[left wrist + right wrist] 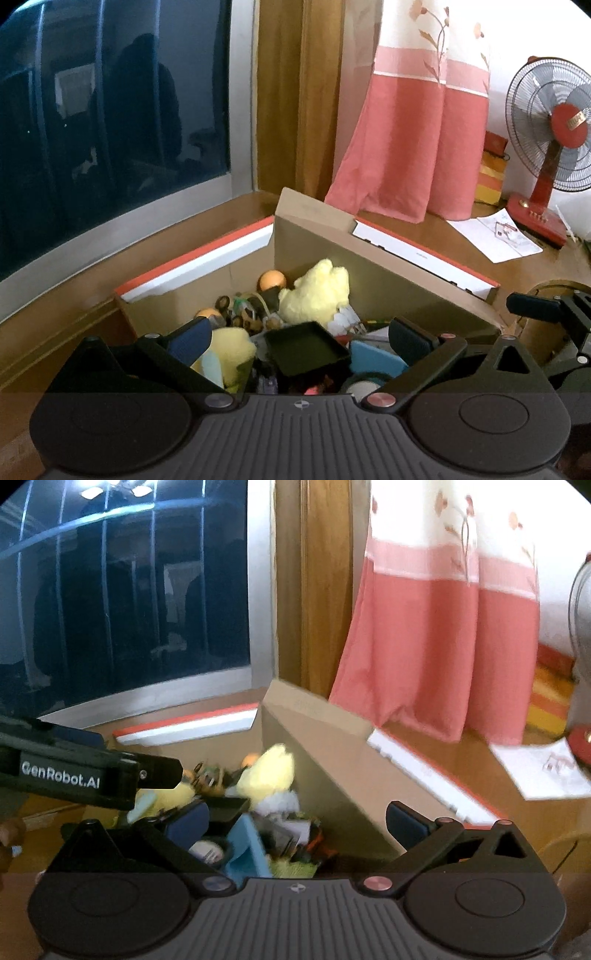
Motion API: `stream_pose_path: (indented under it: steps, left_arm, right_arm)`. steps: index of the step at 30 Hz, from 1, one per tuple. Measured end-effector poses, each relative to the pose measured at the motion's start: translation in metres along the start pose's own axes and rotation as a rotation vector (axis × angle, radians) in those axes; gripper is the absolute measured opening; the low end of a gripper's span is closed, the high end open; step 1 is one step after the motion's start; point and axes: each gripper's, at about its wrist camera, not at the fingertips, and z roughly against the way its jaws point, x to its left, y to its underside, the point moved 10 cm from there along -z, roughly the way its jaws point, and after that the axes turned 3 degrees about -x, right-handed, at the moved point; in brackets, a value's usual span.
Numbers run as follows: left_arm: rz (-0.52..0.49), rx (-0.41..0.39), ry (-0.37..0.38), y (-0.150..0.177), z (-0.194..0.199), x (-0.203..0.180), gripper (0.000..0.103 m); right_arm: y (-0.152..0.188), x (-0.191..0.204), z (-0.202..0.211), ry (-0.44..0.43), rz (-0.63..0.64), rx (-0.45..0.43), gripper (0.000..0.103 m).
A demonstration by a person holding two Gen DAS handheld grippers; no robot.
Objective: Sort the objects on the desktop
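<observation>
Grippers hover over a crammed cardboard box [369, 266]: the left gripper [299, 339] and right gripper [295, 821] both have fingers apart, empty. The loosely perched black tray [306, 347] could slide if nudged.

Wooden desk [436, 254], cardboard box [369, 273], papers [495, 236], red fan [546, 155]

We observe our right gripper [298, 821] with fingers spread wide above an open cardboard box [332, 775]. Inside lie a yellow plush toy [271, 773], a blue block [247, 849] and blurred clutter. Our left gripper [74, 771] enters at left, marked GenRobot.AI
</observation>
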Motion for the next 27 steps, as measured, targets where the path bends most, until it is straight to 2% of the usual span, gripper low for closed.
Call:
stream_pose_path:
  steps: [7,12,17,22,27]
  left_arm:
    - [-0.025,0.013,-0.035,0.007,0.023,0.0,0.103]
    - [-0.014,0.014,-0.054,0.009,0.045,0.003,0.103]
    - [0.054,0.026,-0.088,0.019,0.064,0.027,0.103]
    - [0.107,0.033,-0.182,0.036,0.09,0.07,0.103]
    - [0.188,0.049,-0.323,0.064,0.128,0.129,0.103]
  right_arm:
    - [0.005,0.002,0.018,0.001,-0.07,0.115,0.103]
    - [0.005,0.013,0.035,-0.01,-0.08,0.113,0.103]
    - [0.002,0.039,0.044,-0.058,-0.05,0.106,0.103]
    - [0.0,0.086,0.042,-0.148,-0.01,0.121,0.103]
    - [0.005,0.147,0.04,-0.257,0.039,0.146,0.103]
